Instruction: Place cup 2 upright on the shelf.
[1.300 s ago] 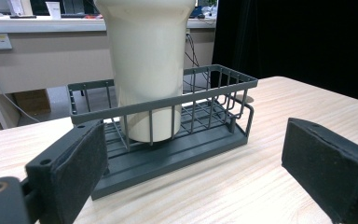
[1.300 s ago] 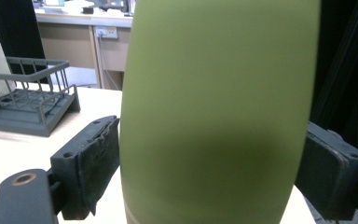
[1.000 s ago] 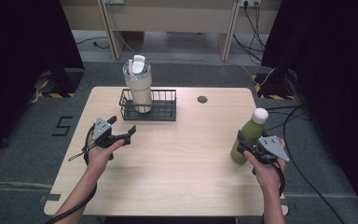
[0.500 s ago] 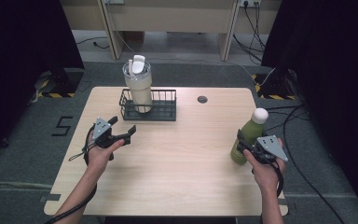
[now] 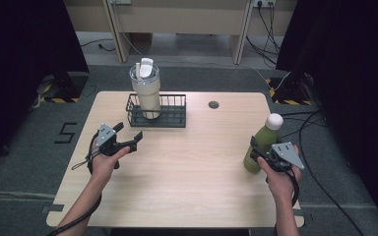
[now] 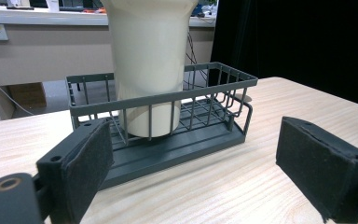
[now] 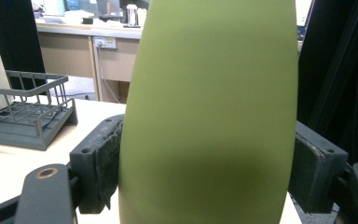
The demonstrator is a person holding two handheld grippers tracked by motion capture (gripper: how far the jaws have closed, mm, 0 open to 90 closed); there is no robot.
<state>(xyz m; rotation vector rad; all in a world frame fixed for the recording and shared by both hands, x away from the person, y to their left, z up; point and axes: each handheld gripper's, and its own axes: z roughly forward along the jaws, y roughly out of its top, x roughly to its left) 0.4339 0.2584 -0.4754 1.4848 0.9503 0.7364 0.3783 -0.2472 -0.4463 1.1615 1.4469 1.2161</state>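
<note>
A green bottle (image 5: pixel 261 145) with a white cap stands near the table's right edge. My right gripper (image 5: pixel 257 153) is shut on its lower body, and in the right gripper view both pads (image 7: pixel 103 163) press the green bottle (image 7: pixel 209 112). My left gripper (image 5: pixel 129 132) hovers at the left of the table, open with nothing between its jaws, which have just been closing. It faces a dark wire basket (image 6: pixel 168 95) holding an upright cream tumbler (image 6: pixel 149 56). From above, the basket (image 5: pixel 172 120) and tumbler (image 5: pixel 146 96) stand at the back of the table.
The wooden table (image 5: pixel 192 172) has a round cable hole (image 5: pixel 213 104) at the back right. Cables lie on the floor to the right. A bench stands beyond the table's far edge.
The right jaws have drawn in against the green bottle. The left jaws stand a little narrower. Both hands stay in place.
</note>
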